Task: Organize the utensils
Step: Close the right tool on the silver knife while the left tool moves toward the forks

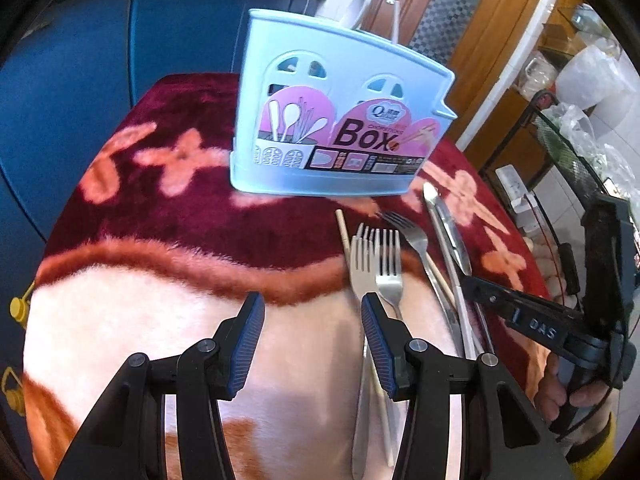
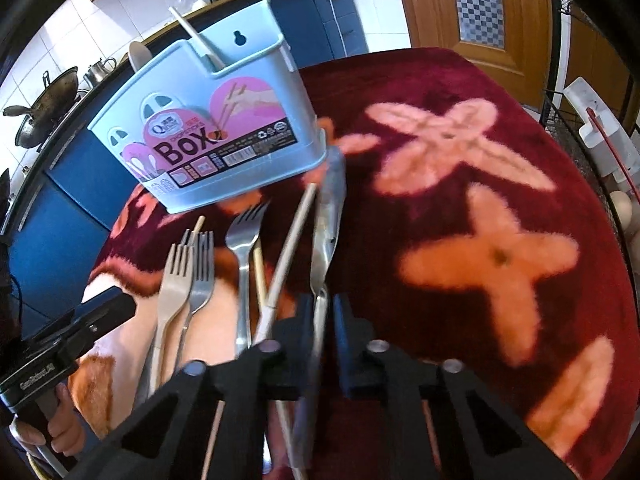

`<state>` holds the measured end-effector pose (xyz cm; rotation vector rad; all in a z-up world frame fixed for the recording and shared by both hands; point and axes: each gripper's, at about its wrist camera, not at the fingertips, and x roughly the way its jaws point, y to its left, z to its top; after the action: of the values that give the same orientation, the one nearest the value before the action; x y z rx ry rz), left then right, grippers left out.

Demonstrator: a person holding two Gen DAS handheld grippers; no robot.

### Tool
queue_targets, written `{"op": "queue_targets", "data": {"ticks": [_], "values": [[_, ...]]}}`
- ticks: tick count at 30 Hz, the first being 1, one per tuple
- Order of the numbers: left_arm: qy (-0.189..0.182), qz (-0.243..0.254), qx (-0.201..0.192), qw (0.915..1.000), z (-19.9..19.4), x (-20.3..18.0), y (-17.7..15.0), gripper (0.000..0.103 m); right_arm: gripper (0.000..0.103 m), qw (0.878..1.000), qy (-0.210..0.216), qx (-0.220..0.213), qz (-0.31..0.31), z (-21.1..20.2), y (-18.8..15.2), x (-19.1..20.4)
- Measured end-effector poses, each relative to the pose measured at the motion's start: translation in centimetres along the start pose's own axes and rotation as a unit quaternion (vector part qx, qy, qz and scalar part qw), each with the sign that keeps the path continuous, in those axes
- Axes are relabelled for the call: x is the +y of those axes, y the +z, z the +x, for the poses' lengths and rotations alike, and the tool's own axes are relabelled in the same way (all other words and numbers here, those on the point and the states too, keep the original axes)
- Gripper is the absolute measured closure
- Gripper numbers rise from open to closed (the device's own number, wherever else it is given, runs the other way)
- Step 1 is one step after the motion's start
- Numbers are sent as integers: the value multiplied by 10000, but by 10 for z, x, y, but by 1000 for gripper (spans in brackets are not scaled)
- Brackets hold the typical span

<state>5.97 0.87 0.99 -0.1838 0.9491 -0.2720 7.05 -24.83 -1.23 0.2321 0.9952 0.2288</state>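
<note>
I see glossy blue cabinets [image 1: 120, 40] behind the table, white tiled wall [image 2: 52, 56], a wooden door [image 2: 492, 12] with chequered glass, bright daylight.

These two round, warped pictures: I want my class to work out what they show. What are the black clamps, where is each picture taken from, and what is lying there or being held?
Each picture comes from a wide-angle camera on a hand-held clamp, looking along its two fingers; a person holds one in each hand. In the left view, the left gripper stands open over a plush blanket with nothing between its fingers. In the right view, the right gripper is closed on a metal knife. Forks and chopsticks lie beside it. Behind stands a pale blue utensil box with a chopstick already in it.
</note>
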Motion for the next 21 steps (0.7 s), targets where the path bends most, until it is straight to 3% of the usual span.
{"op": "queue_targets", "data": {"ticks": [19, 21], "values": [[-129, 535, 83, 9984, 13, -41, -11, 51, 94, 9999, -144, 42, 12, -23, -11, -27], [-107, 552, 103, 9984, 19, -43, -10, 56, 93, 9999, -112, 33, 23, -23, -11, -27]]}}
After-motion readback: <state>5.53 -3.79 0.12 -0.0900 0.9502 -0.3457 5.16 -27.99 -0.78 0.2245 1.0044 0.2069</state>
